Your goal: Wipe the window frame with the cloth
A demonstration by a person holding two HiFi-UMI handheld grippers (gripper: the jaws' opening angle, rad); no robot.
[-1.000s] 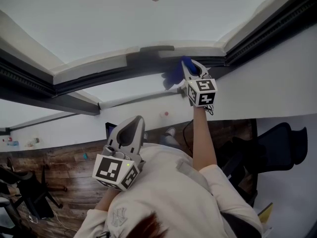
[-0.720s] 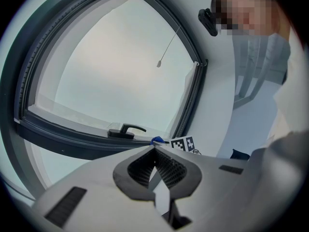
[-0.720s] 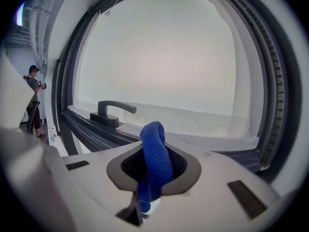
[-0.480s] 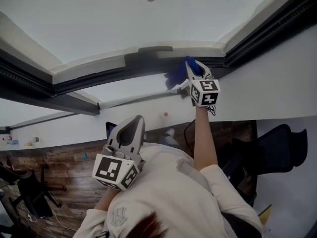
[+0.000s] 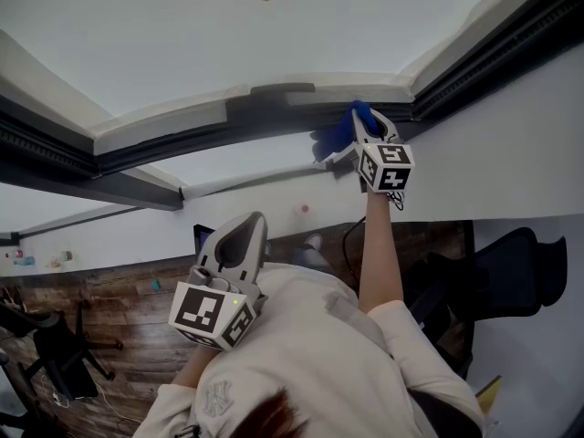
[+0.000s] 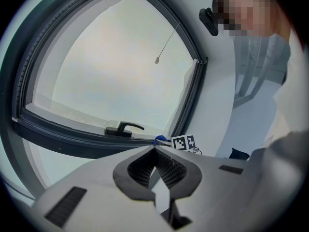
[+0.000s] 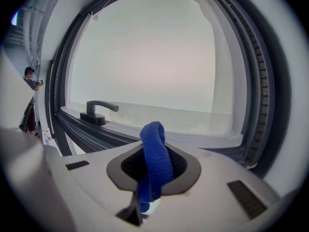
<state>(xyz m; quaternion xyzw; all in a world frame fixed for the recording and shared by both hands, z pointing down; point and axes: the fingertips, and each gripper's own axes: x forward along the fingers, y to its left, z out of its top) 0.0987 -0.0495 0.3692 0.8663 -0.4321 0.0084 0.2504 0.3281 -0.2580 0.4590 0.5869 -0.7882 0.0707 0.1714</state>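
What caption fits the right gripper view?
Right gripper clamps a blue cloth, facing the dark window frame and its handle.

Right gripper, arm stretched up, pinches the cloth; left gripper held low, fingers together.

surface: window frame | on it: dark handle, fixed to lower rail | blue cloth, apparently touching rail

A royal-blue terry cloth stands out against the dark charcoal window frame, at four o'clock from the matt black lever handle. The pale grey left gripper and right gripper carry black-and-white square-patterned cubes. The pane is milky white, the plank floor reddish brown.
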